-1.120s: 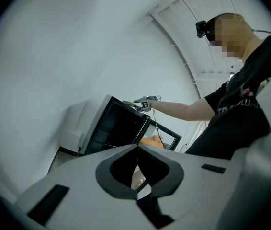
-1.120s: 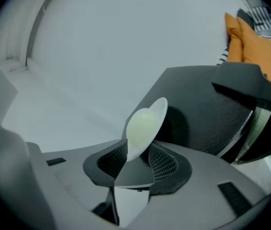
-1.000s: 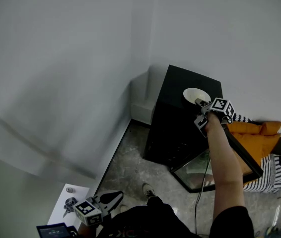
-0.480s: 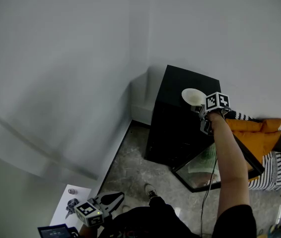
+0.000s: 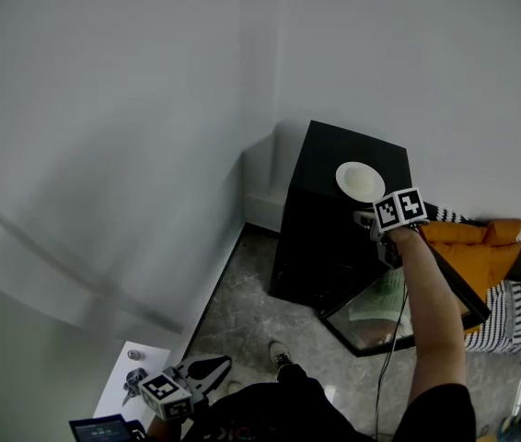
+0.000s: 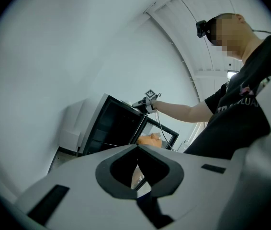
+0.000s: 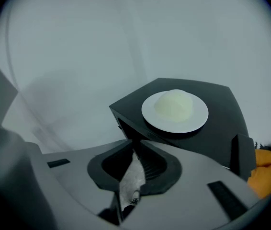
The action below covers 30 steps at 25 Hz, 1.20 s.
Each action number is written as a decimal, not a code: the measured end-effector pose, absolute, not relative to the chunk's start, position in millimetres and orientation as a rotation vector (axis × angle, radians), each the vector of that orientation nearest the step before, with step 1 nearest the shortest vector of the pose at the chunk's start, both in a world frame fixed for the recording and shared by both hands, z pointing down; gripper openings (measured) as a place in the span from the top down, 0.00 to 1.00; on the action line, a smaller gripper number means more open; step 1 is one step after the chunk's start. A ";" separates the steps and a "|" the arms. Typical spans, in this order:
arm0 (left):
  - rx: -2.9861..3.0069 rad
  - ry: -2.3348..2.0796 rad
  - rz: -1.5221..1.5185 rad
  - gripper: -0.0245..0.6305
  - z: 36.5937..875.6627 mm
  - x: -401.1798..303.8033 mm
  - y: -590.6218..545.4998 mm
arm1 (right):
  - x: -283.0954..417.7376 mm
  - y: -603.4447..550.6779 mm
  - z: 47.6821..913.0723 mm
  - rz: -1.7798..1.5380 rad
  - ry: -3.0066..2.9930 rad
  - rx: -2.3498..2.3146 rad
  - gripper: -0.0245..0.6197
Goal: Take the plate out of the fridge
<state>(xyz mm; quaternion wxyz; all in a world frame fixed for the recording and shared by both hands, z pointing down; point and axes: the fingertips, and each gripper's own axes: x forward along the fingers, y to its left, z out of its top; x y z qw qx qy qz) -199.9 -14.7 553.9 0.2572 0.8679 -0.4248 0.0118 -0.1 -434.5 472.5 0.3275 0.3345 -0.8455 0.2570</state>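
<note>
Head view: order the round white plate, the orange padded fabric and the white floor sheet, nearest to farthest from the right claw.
The right claw has just been closing its jaws, nothing between them.
1. Round white plate, atop the black fridge, beside it.
2. Orange padded fabric, to its right.
3. White paper sheet, floor, lower left.

White round plate (image 5: 342, 179) (image 7: 150, 114), flat on top of the small black fridge (image 5: 320, 238), toward its rear, carrying a pale yellowish dome (image 5: 363, 183). Fridge upright on the floor, tucked into the wall corner, glass door (image 5: 399, 313) swung wide open at its front.
</note>
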 end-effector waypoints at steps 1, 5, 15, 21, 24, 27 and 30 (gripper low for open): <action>2.365 -1.153 0.037 0.96 556.2 -201.2 -15.4 | 1.0 -429.2 470.6 0.634 -2.240 0.887 0.94; 2.380 -1.106 0.043 0.96 548.7 -199.6 -15.0 | 5.1 -395.2 475.8 0.586 -2.325 0.928 0.95; 2.404 -0.861 0.116 0.96 554.5 -173.1 11.1 | -9.7 -203.6 566.9 0.854 -2.521 0.883 0.95; 2.435 -0.710 0.186 0.96 551.5 -142.6 15.2 | -16.8 -98.9 583.5 1.078 -2.564 0.909 0.95; 2.453 -0.659 0.208 0.96 547.5 -124.8 17.5 | -18.9 -51.8 576.1 1.125 -2.584 0.879 0.95; 2.455 -0.616 0.205 0.96 550.4 -99.3 21.8 | -10.2 -16.9 568.0 1.107 -2.608 0.865 0.95; 2.451 -0.578 0.200 0.96 552.1 -67.9 33.7 | 8.6 11.7 555.7 0.981 -2.645 0.848 0.95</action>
